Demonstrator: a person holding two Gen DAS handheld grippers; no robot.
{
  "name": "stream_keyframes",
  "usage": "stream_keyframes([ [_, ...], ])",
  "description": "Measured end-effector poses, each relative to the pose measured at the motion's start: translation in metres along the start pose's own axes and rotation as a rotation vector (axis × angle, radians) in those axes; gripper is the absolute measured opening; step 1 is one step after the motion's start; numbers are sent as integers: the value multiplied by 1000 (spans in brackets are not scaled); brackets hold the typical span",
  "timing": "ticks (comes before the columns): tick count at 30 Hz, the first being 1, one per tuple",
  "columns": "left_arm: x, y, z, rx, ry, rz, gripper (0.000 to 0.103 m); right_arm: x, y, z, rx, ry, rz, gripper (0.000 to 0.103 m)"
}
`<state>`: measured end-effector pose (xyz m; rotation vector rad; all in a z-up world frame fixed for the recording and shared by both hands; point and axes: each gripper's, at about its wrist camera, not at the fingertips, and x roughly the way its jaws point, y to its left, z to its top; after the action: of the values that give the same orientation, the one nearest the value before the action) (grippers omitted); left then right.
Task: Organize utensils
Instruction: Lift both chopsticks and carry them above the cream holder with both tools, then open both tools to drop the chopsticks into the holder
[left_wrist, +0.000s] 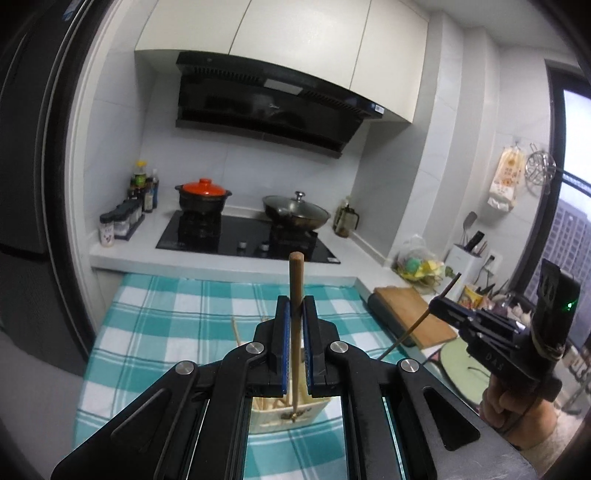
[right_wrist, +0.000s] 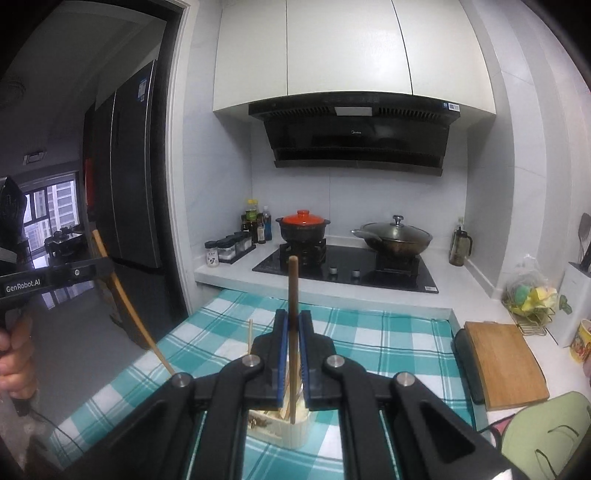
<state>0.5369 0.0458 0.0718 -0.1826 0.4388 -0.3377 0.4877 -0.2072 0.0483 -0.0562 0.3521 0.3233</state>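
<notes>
The left gripper pinches one upright wooden chopstick above a cream utensil holder on the teal checked tablecloth; the right gripper pinches another chopstick.

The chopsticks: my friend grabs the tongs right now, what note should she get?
Left tongs: shut on a brown chopstick, upright, lifted above the holder.
Right tongs: shut on a second brown chopstick, also upright.
The pale utensil holder stands on the checked cloth just below both tongs, with a few lighter sticks still inside.
Done: one chopstick gripped in each tongs, tips near or just above the holder.
Left: carry both to wherever they belong, let go, then sort the sticks remaining in the holder. That spot is not clear from these views.
</notes>
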Motion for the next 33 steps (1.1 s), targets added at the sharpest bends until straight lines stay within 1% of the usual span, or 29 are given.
stream_keyframes([
  [3, 39, 1, 3, 4, 43, 21, 4, 33, -5, 6, 7, 31, 5, 6],
  [5, 66, 2, -2, 3, 88, 31, 4, 56, -8, 5, 11, 79, 13, 6],
  [7, 93, 5, -9, 1, 143, 46, 4, 83, -13, -2, 30, 150, 23, 6],
  [9, 122, 8, -18, 5, 206, 58, 4, 114, -19, -13, 53, 241, 31, 6],
  [12, 157, 12, -34, 8, 278, 82, 5, 159, -31, -33, 104, 376, 36, 6],
  [15, 186, 17, -48, 10, 335, 101, 5, 197, -45, -55, 156, 476, 39, 6],
  [18, 205, 22, -59, 10, 363, 127, 5, 219, -49, -71, 170, 519, 31, 6],
  [20, 211, 24, -62, 14, 359, 137, 6, 230, -51, -76, 174, 524, 26, 10],
  [22, 210, 26, -63, 22, 343, 149, 17, 237, -53, -77, 190, 520, 39, 11],
  [23, 205, 26, -63, 24, 333, 155, 33, 240, -54, -77, 194, 514, 32, 23],
  [24, 198, 26, -63, 29, 320, 163, 51, 238, -55, -76, 196, 500, 23, 29],
  [25, 189, 25, -63, 41, 300, 172, 56, 234, -55, -75, 201, 482, 18, 36],
  [28, 148, 15, -66, 117, 224, 211, 70, 214, -57, -68, 203, 436, -6, 36],
  [30, 114, 6, -73, 157, 157, 250, 90, 188, -54, -62, 193, 390, -21, 39],
  [31, 97, 1, -77, 173, 123, 271, 95, 171, -51, -59, 176, 361, -33, 46],
  [32, 80, -5, -83, 189, 86, 302, 103, 156, -47, -56, 158, 333, -42, 53],
  [33, 63, -10, -89, 200, 51, 330, 103, 134, -41, -53, 136, 294, -54, 57],
])
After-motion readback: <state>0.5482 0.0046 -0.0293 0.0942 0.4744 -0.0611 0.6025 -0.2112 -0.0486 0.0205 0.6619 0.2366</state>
